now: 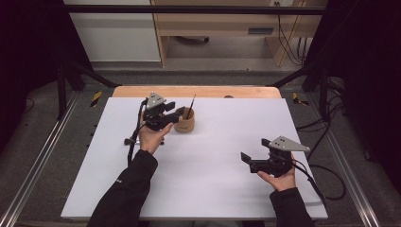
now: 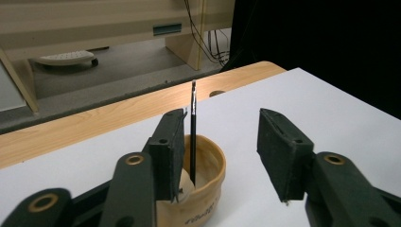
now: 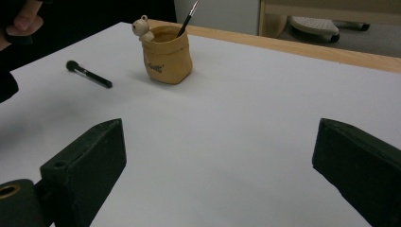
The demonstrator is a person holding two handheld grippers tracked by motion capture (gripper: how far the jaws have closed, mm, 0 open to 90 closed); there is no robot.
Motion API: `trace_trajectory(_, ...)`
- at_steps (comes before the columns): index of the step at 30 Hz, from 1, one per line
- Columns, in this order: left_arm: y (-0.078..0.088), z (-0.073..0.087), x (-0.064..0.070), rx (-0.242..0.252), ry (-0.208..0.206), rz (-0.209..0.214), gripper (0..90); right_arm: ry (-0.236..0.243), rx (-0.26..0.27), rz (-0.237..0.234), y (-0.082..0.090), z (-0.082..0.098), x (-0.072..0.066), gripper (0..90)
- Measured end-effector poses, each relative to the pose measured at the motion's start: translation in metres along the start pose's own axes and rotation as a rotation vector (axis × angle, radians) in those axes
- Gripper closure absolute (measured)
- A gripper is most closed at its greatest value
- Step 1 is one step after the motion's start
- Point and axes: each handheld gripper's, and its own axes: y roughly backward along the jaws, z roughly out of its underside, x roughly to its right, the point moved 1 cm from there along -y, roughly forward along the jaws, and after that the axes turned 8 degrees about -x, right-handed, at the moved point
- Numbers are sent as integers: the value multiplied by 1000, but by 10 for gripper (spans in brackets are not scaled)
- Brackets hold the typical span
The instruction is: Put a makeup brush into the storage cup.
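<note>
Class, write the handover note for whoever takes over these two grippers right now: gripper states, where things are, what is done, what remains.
Left gripper: open, jaws astride the thin brush, not gripping it.
Right gripper: open, holding nothing, above the white table.
Thin brush stands upright in the tan cup, which has a small bear figure on its rim.
Done: one brush is in the cup.
Left: the powder brush lies flat on the table beside the cup; it probably goes in next.
</note>
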Motion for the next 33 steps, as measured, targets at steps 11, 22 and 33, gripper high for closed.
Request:
trace_trajectory(11, 39, 18, 0, 10, -21, 39, 388, 4, 7, -3, 1, 0, 0, 43)
trace_trajectory(22, 65, 43, -3, 0, -36, 44, 296, 9, 6, -6, 2, 1, -1, 40)
trace_trajectory(33, 84, 71, -4, -12, -26, 45, 219, 8, 4, -8, 2, 1, -2, 38)
